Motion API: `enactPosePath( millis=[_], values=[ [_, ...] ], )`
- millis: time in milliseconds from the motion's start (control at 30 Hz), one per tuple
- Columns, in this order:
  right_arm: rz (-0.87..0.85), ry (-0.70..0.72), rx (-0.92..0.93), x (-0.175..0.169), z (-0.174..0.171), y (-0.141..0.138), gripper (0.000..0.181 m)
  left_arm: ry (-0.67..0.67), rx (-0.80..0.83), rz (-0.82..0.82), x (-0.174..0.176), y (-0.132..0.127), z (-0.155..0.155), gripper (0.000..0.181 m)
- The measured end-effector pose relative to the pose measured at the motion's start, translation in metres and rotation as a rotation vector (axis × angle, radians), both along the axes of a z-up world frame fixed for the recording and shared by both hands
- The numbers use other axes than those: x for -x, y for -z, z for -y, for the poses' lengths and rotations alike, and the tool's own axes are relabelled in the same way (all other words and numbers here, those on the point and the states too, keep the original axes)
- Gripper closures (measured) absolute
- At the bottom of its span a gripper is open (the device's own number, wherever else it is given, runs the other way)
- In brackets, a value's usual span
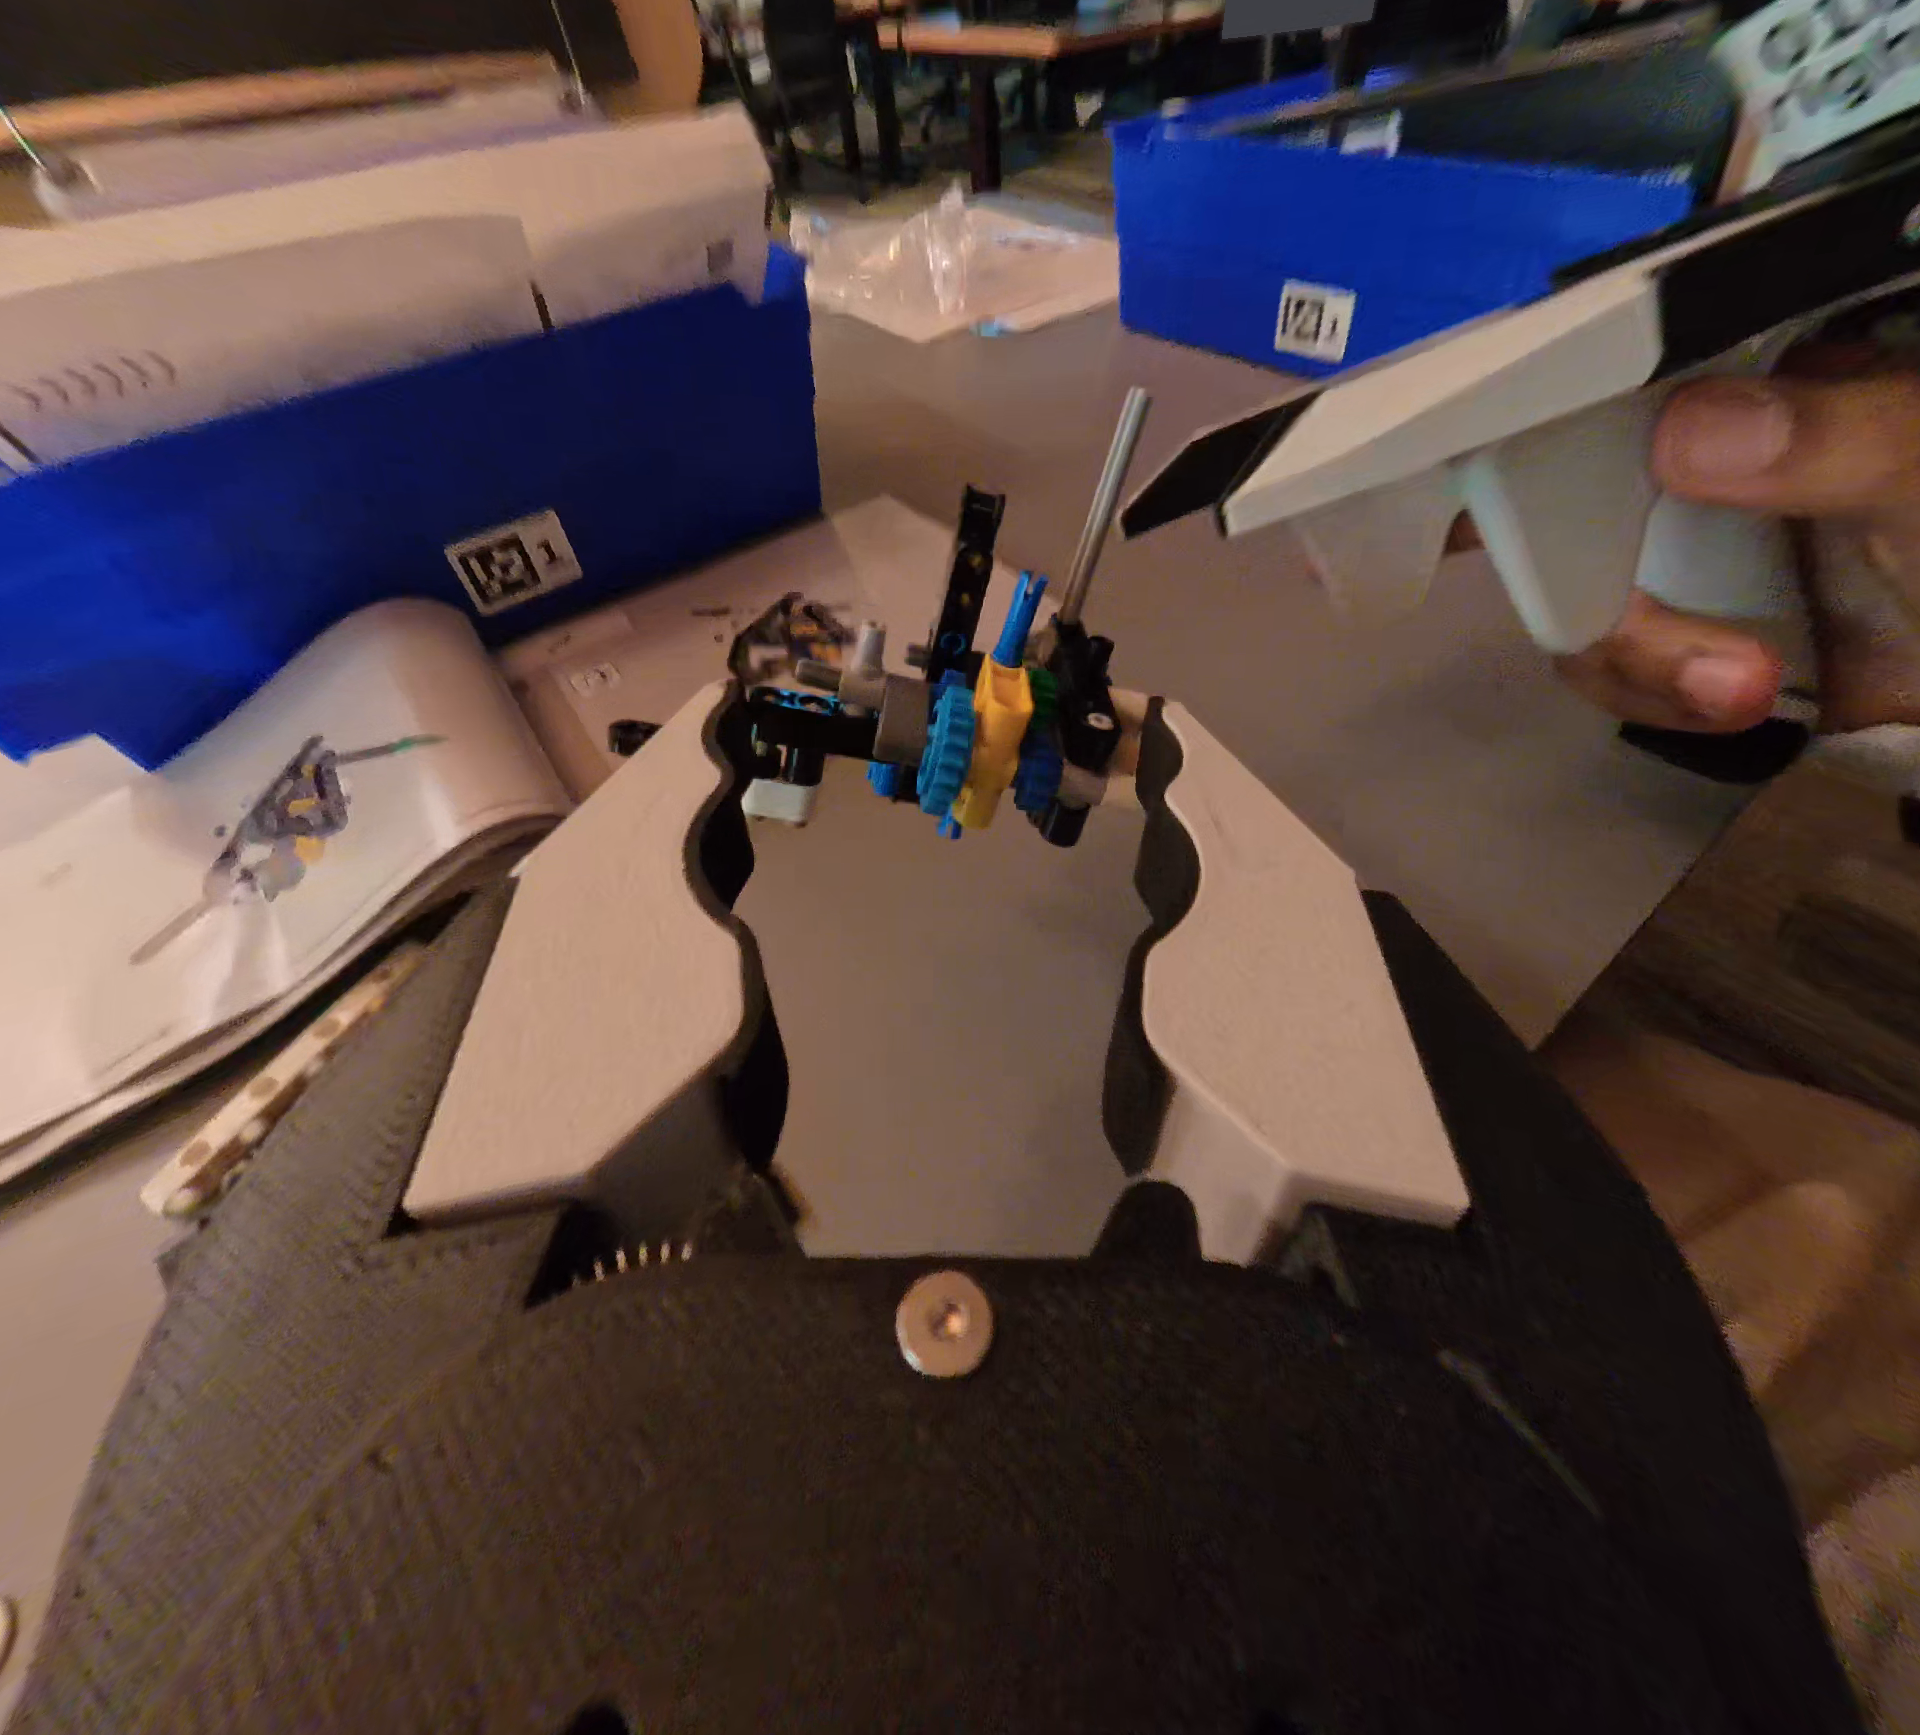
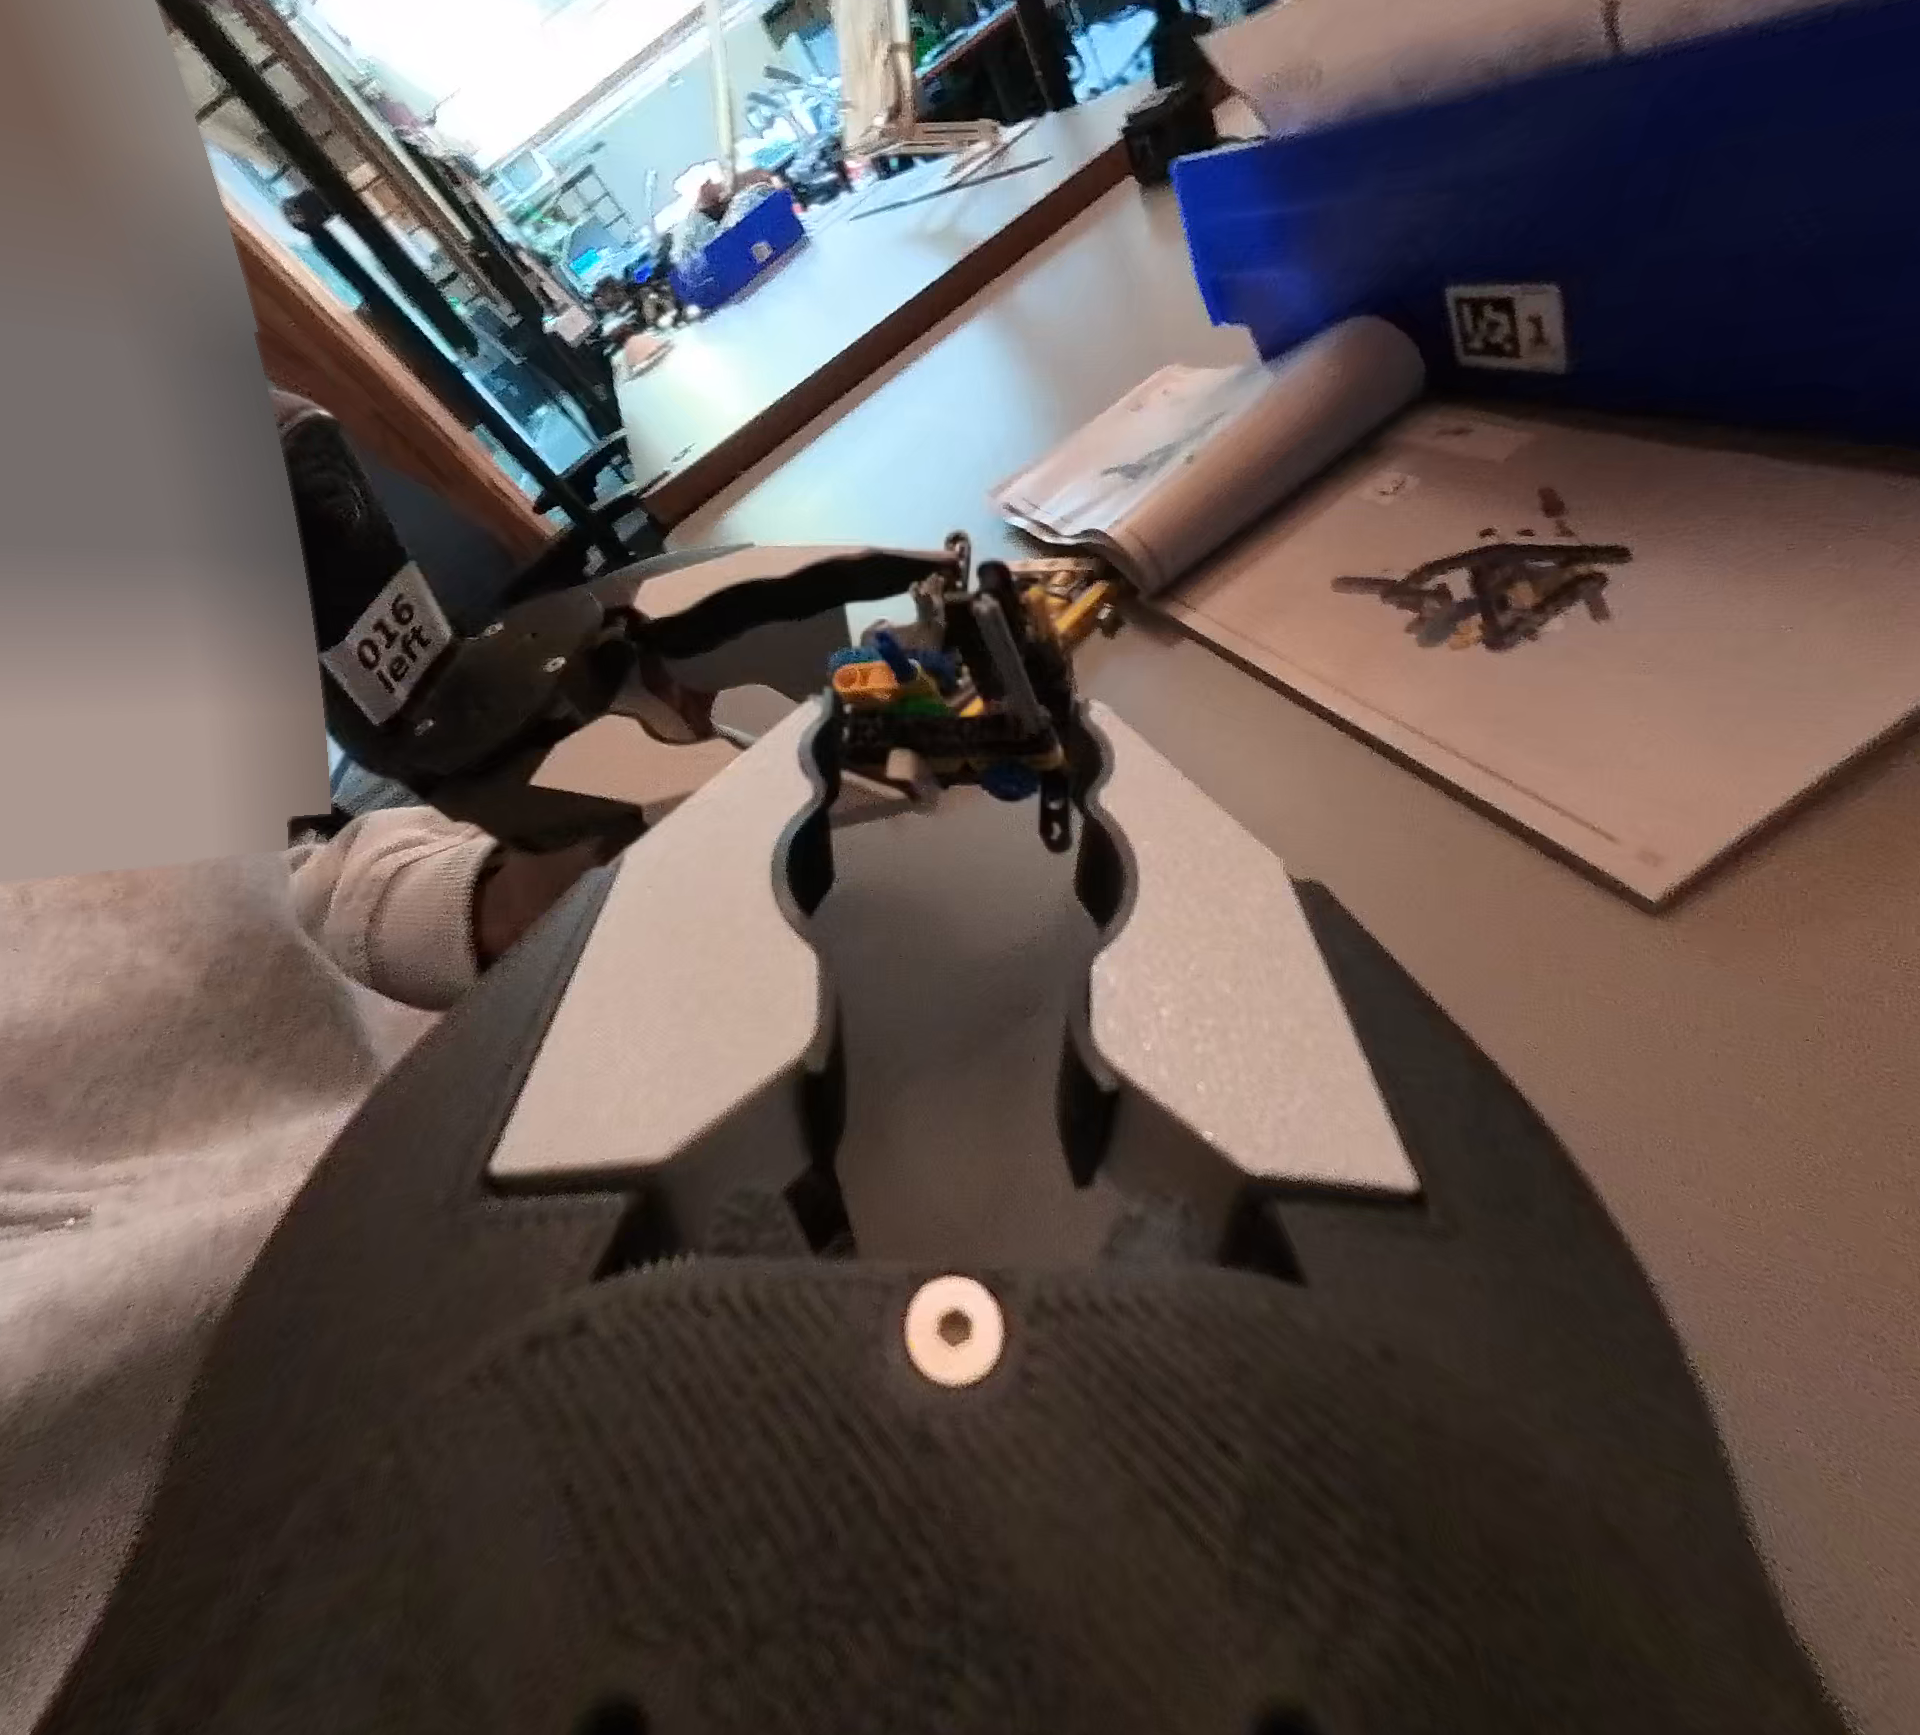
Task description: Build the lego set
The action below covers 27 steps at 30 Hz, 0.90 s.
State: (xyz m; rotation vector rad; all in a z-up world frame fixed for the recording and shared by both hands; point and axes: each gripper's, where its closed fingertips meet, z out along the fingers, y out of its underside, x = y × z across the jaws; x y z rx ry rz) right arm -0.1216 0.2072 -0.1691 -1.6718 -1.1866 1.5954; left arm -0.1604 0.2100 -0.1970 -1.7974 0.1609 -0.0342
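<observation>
A small lego assembly [image 1: 966, 729] of black beams, a blue gear, a yellow piece and an upright grey axle [image 1: 1107, 501] is clamped between my left gripper's [image 1: 935, 740] white fingers, above the table. My right gripper [image 1: 1174, 490] comes in from the upper right, its black tip right beside the axle; I cannot tell if it touches. In the right wrist view the assembly [image 2: 956, 698] sits just beyond my right gripper's [image 2: 956, 735] parted fingertips, with nothing between them. The left gripper [image 2: 883, 636] holds it from the left.
An open instruction booklet [image 1: 260, 844] lies at the left, also in the right wrist view [image 2: 1195, 459]. A pile of loose pieces [image 2: 1486, 584] lies on a flat sheet. Blue bins [image 1: 416, 480] [image 1: 1351, 241] stand behind. Crumpled plastic bags [image 1: 935, 251] lie between them.
</observation>
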Motion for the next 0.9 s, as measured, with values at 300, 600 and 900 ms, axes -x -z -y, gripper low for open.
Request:
enactPosePath(
  millis=[300, 600, 900],
  values=[
    [0.079, 0.064, 0.111, -0.005, -0.02, 0.024, 0.136, 0.025, 0.151, 0.003, -0.007, 0.023, 0.004, 0.107],
    [0.041, 0.051, 0.29, -0.008, -0.026, 0.028, 0.129, 0.051, 0.12, -0.064, -0.011, 0.016, 0.01, 0.107],
    [-0.164, -0.068, 0.597, -0.013, -0.024, 0.003, 0.11, 0.112, -0.018, -0.112, -0.011, -0.008, 0.014, 0.107]
  ],
)
